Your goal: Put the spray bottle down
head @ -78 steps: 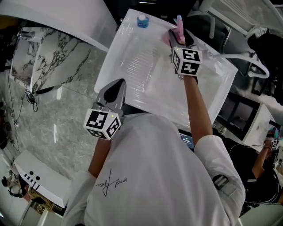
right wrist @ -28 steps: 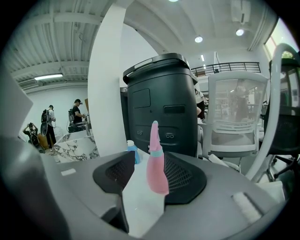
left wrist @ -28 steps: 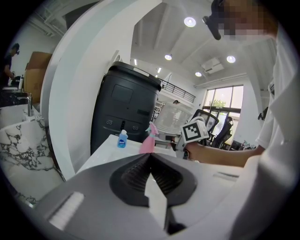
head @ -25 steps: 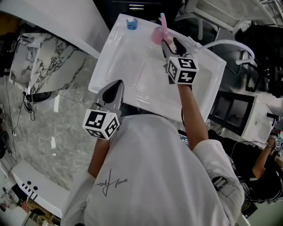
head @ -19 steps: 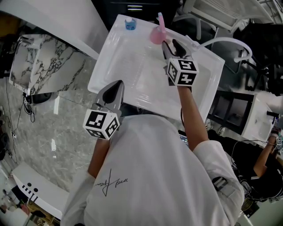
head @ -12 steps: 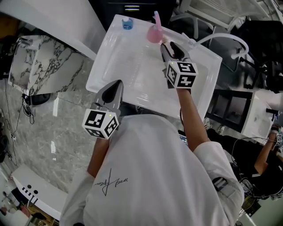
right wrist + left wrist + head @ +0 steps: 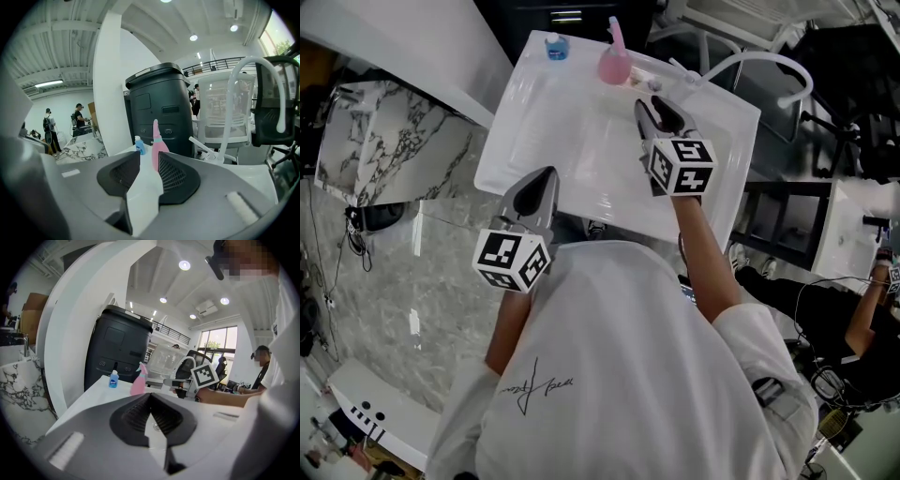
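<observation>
The pink spray bottle [image 7: 614, 64] stands upright at the far edge of the white basin top [image 7: 534, 141], free of both grippers. My right gripper [image 7: 660, 109] hovers over the basin a short way on the near side of it. In the right gripper view the bottle [image 7: 155, 136] shows beyond the jaws of that gripper [image 7: 149, 155], which have just been closing; a gap remains and nothing is between them. My left gripper [image 7: 545, 180] hangs at the basin's near edge, jaws together and empty [image 7: 150, 395]. The bottle [image 7: 139, 382] also shows there.
A small blue bottle [image 7: 555, 46] stands at the far edge, left of the spray bottle. A faucet [image 7: 673, 69] is right of the spray bottle. A black bin [image 7: 121, 352] is behind the basin, a white chair [image 7: 230, 110] to its right, a marble counter [image 7: 370, 131] to its left.
The right gripper let go of the spray bottle and drew back toward the person with its jaws narrowing. The bottle stays standing at the far edge. The left gripper has barely moved.
</observation>
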{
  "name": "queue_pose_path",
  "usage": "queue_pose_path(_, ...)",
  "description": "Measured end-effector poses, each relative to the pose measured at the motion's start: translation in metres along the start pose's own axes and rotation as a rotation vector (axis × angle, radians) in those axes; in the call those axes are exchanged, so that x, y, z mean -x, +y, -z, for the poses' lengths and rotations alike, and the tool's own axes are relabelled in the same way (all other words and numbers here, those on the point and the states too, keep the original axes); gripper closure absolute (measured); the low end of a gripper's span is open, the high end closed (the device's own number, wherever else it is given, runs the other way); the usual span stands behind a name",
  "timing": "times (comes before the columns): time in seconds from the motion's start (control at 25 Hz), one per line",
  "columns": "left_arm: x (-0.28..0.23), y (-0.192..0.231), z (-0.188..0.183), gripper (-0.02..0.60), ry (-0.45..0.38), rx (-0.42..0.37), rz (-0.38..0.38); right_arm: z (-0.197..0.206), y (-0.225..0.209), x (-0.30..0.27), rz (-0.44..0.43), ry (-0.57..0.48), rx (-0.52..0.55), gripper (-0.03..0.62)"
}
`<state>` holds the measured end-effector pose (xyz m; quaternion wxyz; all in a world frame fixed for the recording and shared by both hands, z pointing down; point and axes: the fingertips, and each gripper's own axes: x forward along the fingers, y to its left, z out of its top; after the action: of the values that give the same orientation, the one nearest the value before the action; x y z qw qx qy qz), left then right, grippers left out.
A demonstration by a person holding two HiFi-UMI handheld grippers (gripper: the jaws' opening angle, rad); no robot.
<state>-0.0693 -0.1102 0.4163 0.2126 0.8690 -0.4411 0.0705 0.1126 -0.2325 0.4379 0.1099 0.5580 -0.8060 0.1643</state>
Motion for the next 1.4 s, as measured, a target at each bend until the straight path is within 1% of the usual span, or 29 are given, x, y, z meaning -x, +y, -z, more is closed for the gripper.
queue_pose_path(0.2, 0.002, -0.008, 0.005, 0.574, -0.003, 0.013, 0.0, 0.007, 0.003, 0.018, -0.018, -0.002, -0.015, 0.499)
queue_pose_path(0.6, 0.009, -0.016, 0.01, 0.574, -0.003, 0.022, 0.003, 0.025, 0.012, 0.044, -0.038, 0.022, -0.028, 0.519)
queue_pose_path(1.04, 0.018, -0.014, 0.021, 0.574, 0.006, 0.031, 0.0, 0.051, 0.029, 0.068, -0.053, 0.058, -0.055, 0.528)
queue_pose_path(1.4, 0.023, -0.011, 0.025, 0.574, -0.008, 0.044, -0.013, 0.047, 0.035, 0.09, -0.063, 0.049, -0.046, 0.54)
